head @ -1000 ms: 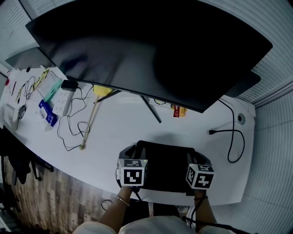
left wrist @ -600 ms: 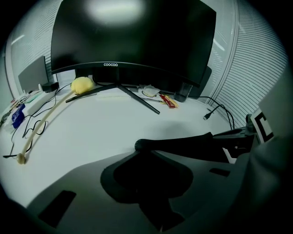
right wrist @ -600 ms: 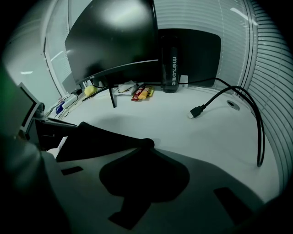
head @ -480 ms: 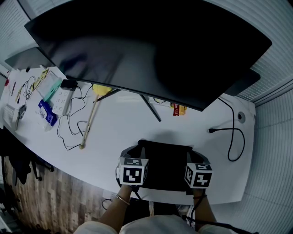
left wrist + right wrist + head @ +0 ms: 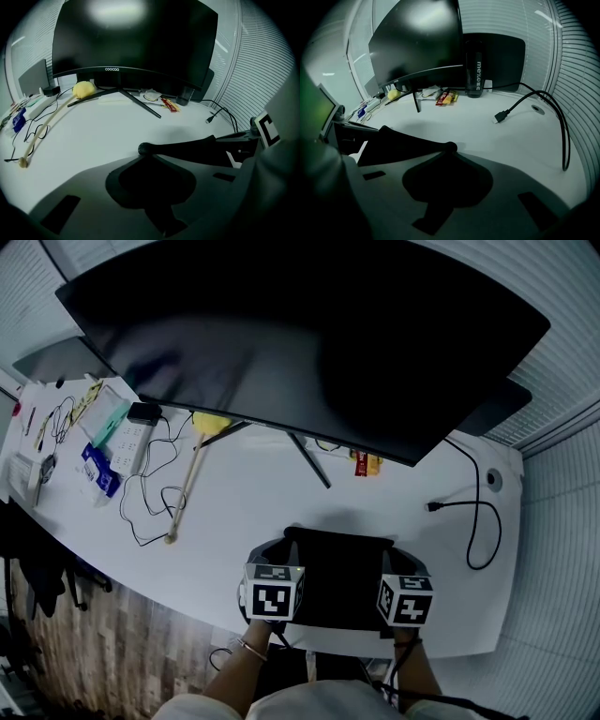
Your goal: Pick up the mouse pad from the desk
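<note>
The black mouse pad (image 5: pixel 339 577) lies on the white desk (image 5: pixel 244 512) close to its front edge. My left gripper (image 5: pixel 266 557) is at the pad's left edge and my right gripper (image 5: pixel 407 564) at its right edge. Both sets of jaws have just been closing, each with the pad's edge between them. In the left gripper view the left gripper (image 5: pixel 146 151) is shut on the pad (image 5: pixel 197 150), which stretches off to the right. In the right gripper view the right gripper (image 5: pixel 449 148) is shut on the pad (image 5: pixel 398 143), which runs off to the left.
A large curved monitor (image 5: pixel 300 334) overhangs the desk on a splayed stand (image 5: pixel 309 465). A yellow-headed stick (image 5: pixel 187 488), a power strip (image 5: pixel 127 442) and thin cables (image 5: pixel 150 493) lie at left. A black cable (image 5: pixel 478 531) loops at right, near a dark bottle (image 5: pixel 473 61).
Both grippers' jaws have closed onto the pad's side edges. The pad's far edge has drawn in slightly. Neither hand has shifted.
</note>
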Demonstrator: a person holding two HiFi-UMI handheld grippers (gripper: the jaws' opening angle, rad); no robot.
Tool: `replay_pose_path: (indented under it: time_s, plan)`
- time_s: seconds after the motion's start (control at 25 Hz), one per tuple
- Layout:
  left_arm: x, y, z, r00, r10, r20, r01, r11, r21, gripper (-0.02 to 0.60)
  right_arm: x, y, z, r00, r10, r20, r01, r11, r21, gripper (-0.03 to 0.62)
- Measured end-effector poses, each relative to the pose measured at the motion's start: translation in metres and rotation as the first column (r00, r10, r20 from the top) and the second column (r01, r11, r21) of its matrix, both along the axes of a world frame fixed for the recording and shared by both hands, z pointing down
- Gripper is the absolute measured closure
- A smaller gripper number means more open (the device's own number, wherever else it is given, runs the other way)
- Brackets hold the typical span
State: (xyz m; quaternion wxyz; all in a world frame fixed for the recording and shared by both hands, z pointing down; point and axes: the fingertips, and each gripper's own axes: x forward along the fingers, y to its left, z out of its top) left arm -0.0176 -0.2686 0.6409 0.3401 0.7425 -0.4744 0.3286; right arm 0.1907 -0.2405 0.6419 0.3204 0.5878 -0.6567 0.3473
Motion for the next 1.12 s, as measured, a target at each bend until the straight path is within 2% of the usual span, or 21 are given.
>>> replay_pose_path:
  time_s: [0.76, 1.12]
  plan:
    - [-0.004, 0.011, -0.049, 0.998, -0.051, -0.042, 0.055, 0.994, 0.096, 0.535, -0.008, 0.007, -0.052, 0.999, -0.017, 0.030, 0.013, 0.994, 0.113, 0.540]
    - [-0.008, 0.013, -0.092, 0.996, -0.064, -0.068, 0.076, 0.978, 0.196, 0.535, -0.011, 0.007, -0.095, 0.999, -0.035, 0.026, 0.029, 0.977, 0.210, 0.540]
